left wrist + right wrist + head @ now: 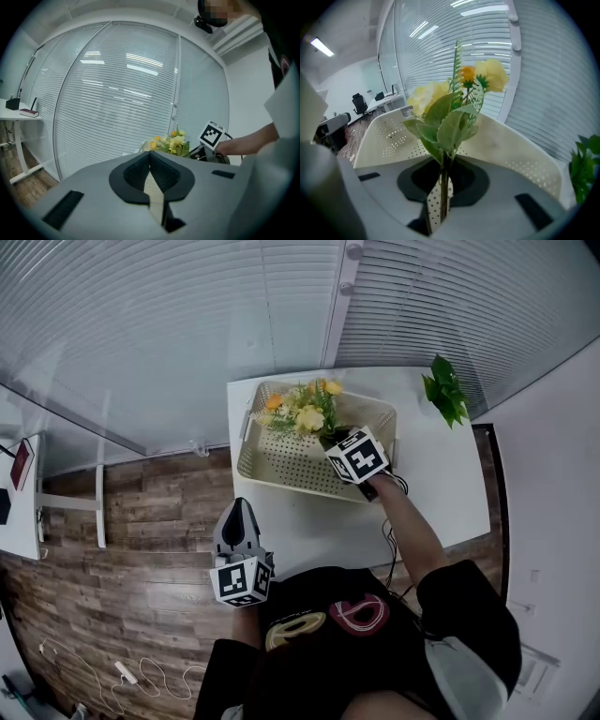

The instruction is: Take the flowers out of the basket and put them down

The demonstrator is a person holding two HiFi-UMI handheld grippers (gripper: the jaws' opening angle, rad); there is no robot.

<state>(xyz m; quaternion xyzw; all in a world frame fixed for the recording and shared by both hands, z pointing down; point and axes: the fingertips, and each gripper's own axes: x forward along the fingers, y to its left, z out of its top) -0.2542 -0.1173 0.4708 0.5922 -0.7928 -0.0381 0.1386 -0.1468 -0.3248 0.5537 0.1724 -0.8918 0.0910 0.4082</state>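
Closest to me, my left gripper [238,507] hangs low in front of my chest, off the near edge of the white table [441,484] and over the wooden floor [141,540]. Its jaws are pressed together with nothing between them, and it points toward the table.

Further out, my right arm reaches across the table with my right gripper [330,439], whose marker cube [357,455] faces up. This gripper's jaws are squeezed narrow on the green stems [441,180] of the flowers [457,101], which run straight up out of the pads. Leaves spread just above the jaws, and yellow and orange blooms sit at the top of the bunch.

Just ahead of and under that gripper lies the cream perforated basket [281,479], and the flowers stand over its inside, nearer its far left corner. I cannot tell whether the stem ends touch the basket's bottom.

Past the basket, off to the right of my right gripper, a leafy green plant [445,390] stands at the table's far corner. Beyond everything runs a wall of pale blinds [187,324].
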